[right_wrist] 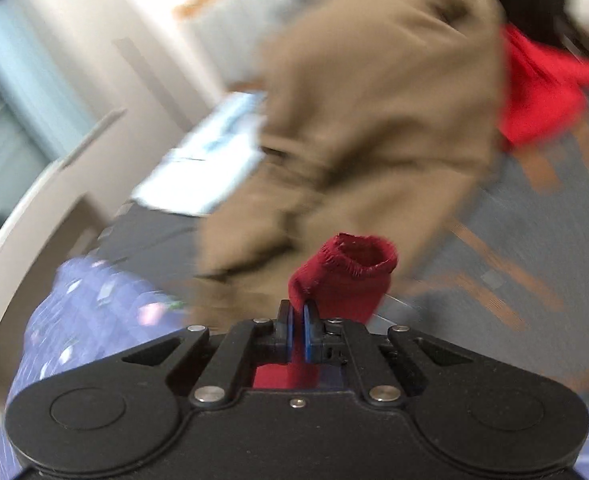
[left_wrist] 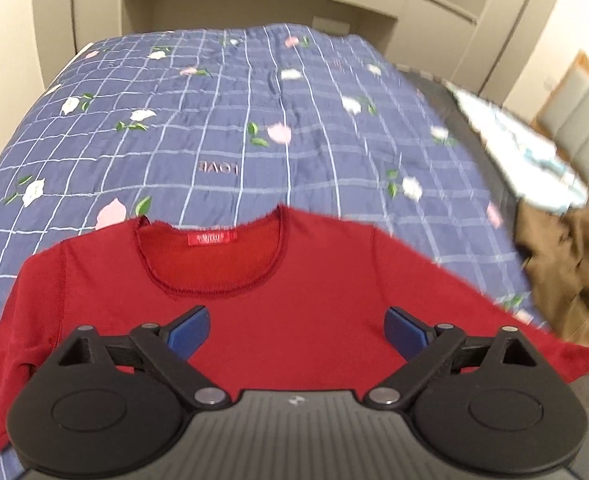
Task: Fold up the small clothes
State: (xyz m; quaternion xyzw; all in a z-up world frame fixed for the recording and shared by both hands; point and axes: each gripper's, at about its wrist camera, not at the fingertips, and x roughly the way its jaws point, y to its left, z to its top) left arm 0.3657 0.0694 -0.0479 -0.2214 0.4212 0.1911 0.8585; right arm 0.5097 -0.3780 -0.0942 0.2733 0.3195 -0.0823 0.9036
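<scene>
Left wrist view looks along a bed spread with a blue quilt, crossed by a pale grid and scattered with white and pink flowers on green leaves. Stitched letters near its middle appear upside down and read roughly as "LOVE". Beige cabinetry with a recessed niche stands behind the bed, and at the far right a padded grey panel wall in a wooden frame shows. Towards the right edge of the bed lies a white and light-blue printed cloth, and nearer, a heap of brown clothing. The red long-sleeved top lies face up on the quilt at the near edge, neckline away from the camera, sleeves spread to either side. A red label inside the collar carries writing too small to read. The left gripper hovers above the chest of the top with its blue-padded fingers spread wide, holding nothing.

Right wrist view is heavily blurred. The blue quilt shows at lower left, the brown clothing fills the centre, and a brighter red fabric sits at upper right over a grey patterned surface. The right gripper has its fingers pressed together on the sleeve of the red top, the cuff standing open just beyond the tips
</scene>
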